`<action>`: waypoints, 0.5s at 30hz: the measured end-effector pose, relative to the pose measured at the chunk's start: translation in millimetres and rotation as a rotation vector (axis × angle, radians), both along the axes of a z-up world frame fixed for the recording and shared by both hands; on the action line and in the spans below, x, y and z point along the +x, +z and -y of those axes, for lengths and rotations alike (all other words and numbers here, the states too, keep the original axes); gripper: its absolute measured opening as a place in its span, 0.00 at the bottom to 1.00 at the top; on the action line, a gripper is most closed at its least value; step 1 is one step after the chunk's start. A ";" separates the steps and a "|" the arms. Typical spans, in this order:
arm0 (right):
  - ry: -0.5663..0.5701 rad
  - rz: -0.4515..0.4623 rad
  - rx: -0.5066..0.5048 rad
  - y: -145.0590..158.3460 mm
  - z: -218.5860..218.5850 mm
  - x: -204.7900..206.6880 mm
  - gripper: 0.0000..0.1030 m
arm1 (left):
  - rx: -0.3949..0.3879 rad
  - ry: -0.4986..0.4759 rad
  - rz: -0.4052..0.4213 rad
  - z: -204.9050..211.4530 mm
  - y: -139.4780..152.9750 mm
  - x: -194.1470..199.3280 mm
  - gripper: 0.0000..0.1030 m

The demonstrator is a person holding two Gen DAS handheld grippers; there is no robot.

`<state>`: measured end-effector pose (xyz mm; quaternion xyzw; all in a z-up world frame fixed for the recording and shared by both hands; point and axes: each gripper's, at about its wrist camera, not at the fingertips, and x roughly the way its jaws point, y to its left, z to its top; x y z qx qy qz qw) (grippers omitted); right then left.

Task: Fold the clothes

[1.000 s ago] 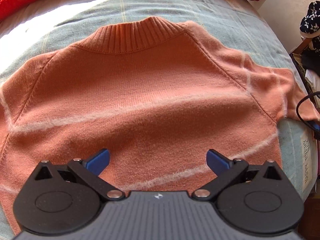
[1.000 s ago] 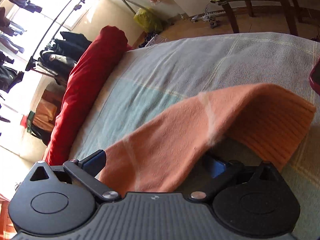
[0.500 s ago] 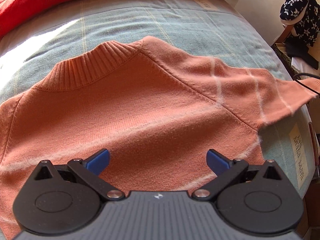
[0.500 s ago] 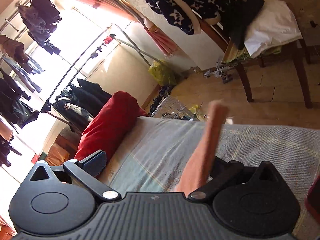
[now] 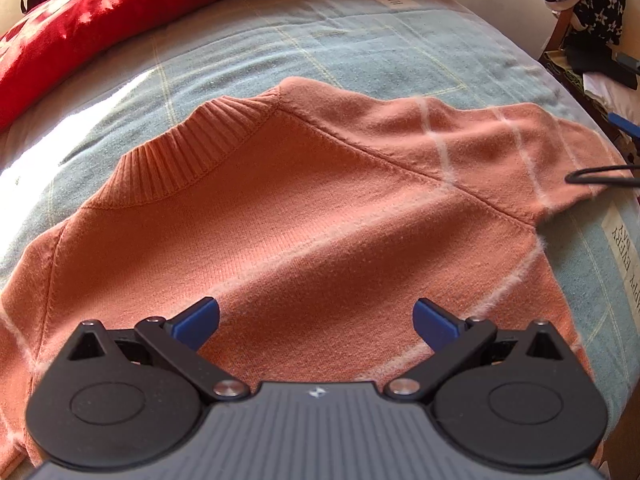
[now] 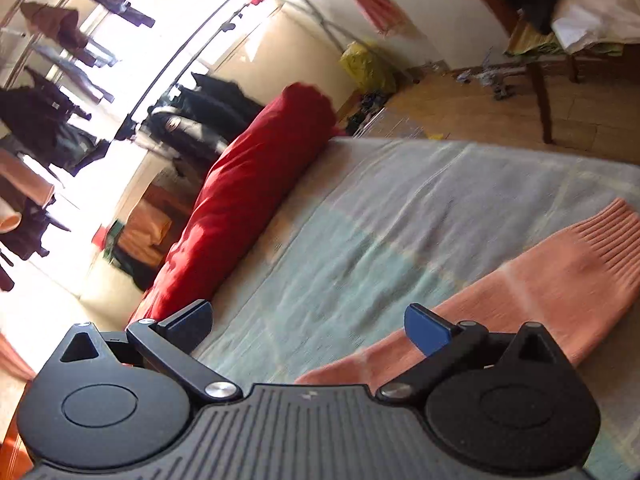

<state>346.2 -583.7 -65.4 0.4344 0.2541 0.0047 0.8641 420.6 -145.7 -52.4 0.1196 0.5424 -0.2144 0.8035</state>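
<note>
The bed carries a red quilt rolled along its far edge. A sweater lies spread flat across the bed's middle, collar toward the quilt, one sleeve reaching the right edge, where a black cable crosses its end. The left gripper hovers over the sweater's body, released, jaws wide. The right gripper is released too, beside the sleeve's cuff lying on the bed.
</note>
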 end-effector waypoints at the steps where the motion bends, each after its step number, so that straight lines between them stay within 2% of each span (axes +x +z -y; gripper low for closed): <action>1: 0.090 -0.005 0.008 -2.9 -18.9 13.1 1.00 | 0.001 0.005 0.002 -2.8 -0.6 -1.2 0.99; 4: 0.314 -0.025 -0.001 -14.4 -71.8 46.8 1.00 | 0.018 0.033 0.007 -14.2 -3.4 -3.7 0.99; 5: 0.353 -0.045 -0.017 -20.7 -83.0 54.7 1.00 | 0.026 0.044 0.008 -18.3 -4.5 -4.1 0.99; 8: 0.305 -0.139 -0.171 -41.3 -92.3 60.1 1.00 | 0.048 0.087 0.011 -35.7 -6.5 -5.4 0.99; 11: 0.176 -0.156 -0.120 -41.4 -65.1 46.3 1.00 | 0.081 0.144 0.014 -56.2 -7.8 -6.9 0.99; 13: 0.091 -0.207 -0.163 -28.4 -57.7 38.9 1.00 | 0.082 0.185 0.015 -69.4 -7.7 -8.0 0.99; 15: 0.115 -0.210 -0.192 -14.2 -66.5 34.4 1.00 | 0.056 0.226 0.009 -79.7 -7.8 -9.3 0.99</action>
